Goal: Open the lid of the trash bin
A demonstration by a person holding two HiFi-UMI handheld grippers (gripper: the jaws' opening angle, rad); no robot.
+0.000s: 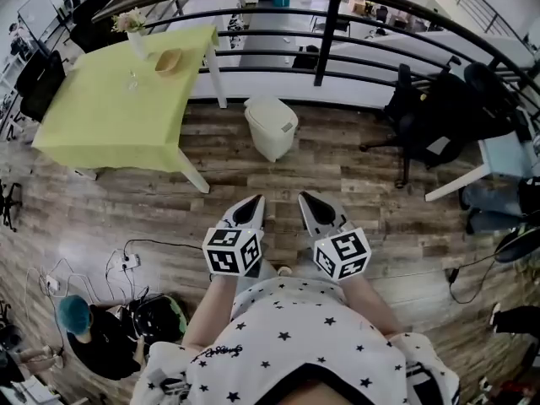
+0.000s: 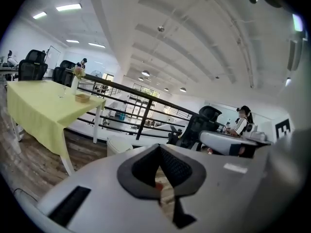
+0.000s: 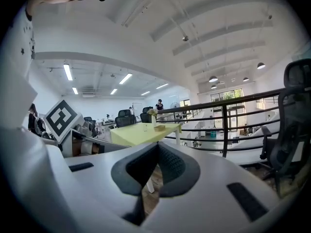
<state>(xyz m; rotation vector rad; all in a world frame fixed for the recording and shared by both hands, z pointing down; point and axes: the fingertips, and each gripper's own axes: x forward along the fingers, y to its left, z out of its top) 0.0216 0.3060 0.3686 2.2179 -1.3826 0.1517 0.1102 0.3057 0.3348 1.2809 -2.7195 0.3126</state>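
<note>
On the wooden floor (image 1: 354, 184), close to its edge along the black railing (image 1: 327, 36), the trash bin (image 1: 270, 128) is standing upright with its lid (image 1: 272, 110) lying down flat. It is sitting just to the right of the near-right leg of the table (image 1: 101, 112), which is wearing a yellow-green cloth and carrying a small bowl (image 1: 168, 60) toward its far right corner.

The left gripper (image 1: 251, 210) and the right gripper (image 1: 311, 208) are hovering side by side close to the person's body, both pointing toward the bin. The bin is lying well ahead of both tips, roughly in line with the gap between the two grippers, and neither gripper is touching it.

In the left gripper view the two jaws are pressing together at their tips, and nothing is sitting between them. The bin (image 2: 118, 144) is appearing just left of the tips in that view. In the right gripper view the jaws are likewise meeting at the tips and gripping nothing, with only the table showing beyond them.

A dark office chair (image 1: 434, 108) is standing well to the right of the bin.
</note>
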